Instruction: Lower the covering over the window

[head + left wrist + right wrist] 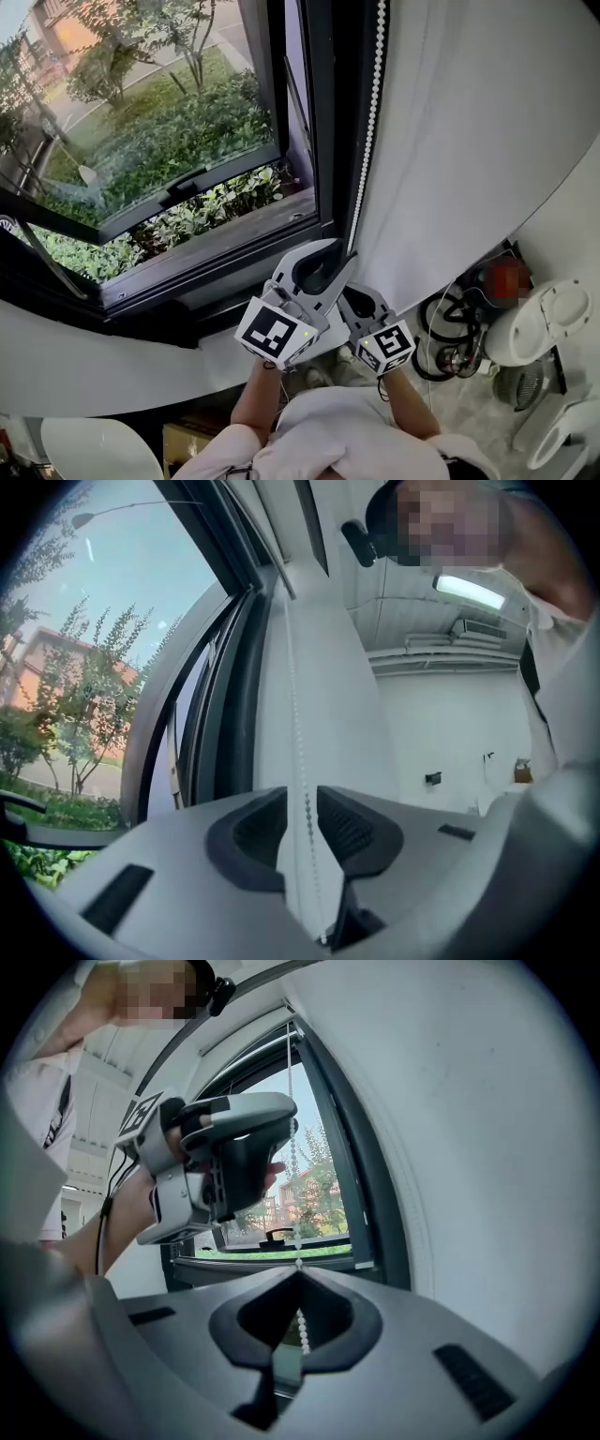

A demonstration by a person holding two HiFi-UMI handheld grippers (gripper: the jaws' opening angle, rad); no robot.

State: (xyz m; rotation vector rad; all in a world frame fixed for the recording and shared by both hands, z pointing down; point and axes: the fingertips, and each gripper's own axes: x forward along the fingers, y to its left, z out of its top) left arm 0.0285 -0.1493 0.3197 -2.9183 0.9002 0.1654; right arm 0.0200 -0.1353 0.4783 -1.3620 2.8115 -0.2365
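A white bead chain (372,112) hangs down the right side of the dark-framed window (159,141), against the white wall. My left gripper (328,264) is the upper one and stands open. The chain (298,761) runs through the gap between its pads (352,827) without being pinched. Just below it, my right gripper (361,302) is shut on the chain. Its tips meet at the chain (300,1274), and beads (302,1330) show in the hollow behind them. The left gripper (225,1162) shows above in the right gripper view. I cannot make out the covering itself.
The window sash (187,183) is tilted open, with shrubs outside. A white sill (94,366) runs below it. On the floor at the right lie coiled cables (459,328) and white appliances (548,323). The person's arms (258,398) are below the grippers.
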